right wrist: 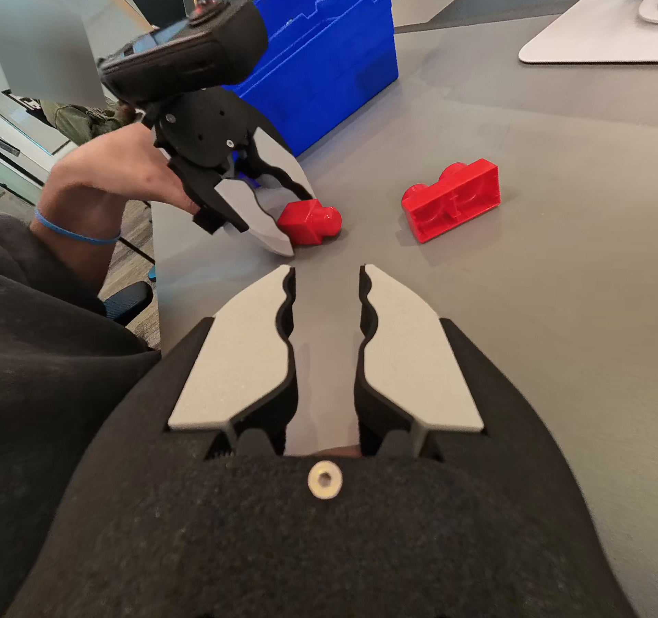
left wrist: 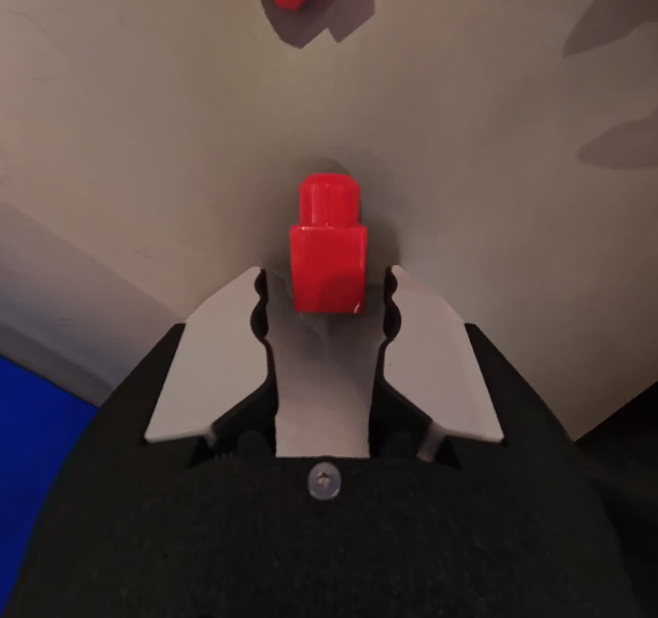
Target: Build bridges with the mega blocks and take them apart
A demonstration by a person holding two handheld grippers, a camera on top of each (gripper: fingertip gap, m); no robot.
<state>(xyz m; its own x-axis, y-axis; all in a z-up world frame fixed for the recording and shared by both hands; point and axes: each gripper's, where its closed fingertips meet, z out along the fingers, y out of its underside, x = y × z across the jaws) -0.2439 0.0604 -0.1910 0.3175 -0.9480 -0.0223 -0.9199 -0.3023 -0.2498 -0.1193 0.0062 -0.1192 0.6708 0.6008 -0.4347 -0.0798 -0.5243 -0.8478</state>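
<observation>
No legible writing. Left gripper [left wrist: 324,273] spread around single-stud red block [left wrist: 327,266] lying on grey table [left wrist: 142,138], not pinching. Right gripper [right wrist: 327,271] spread, holding nothing (only its view shows blue bin [right wrist: 331,77]); two-stud red block [right wrist: 452,202] on its side nearby.

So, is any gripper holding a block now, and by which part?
Nothing is held. The left gripper is open around the small red block, not closed on it; the right gripper is open and empty.

Each gripper [right wrist: 327,273] has a black, rough-textured body, one silver screw [right wrist: 324,480] at its centre and two grey fingers [right wrist: 245,348] edged with wavy black pads. The person wears a dark sleeve [right wrist: 53,316] — and a thin blue wristband [right wrist: 76,234].
</observation>
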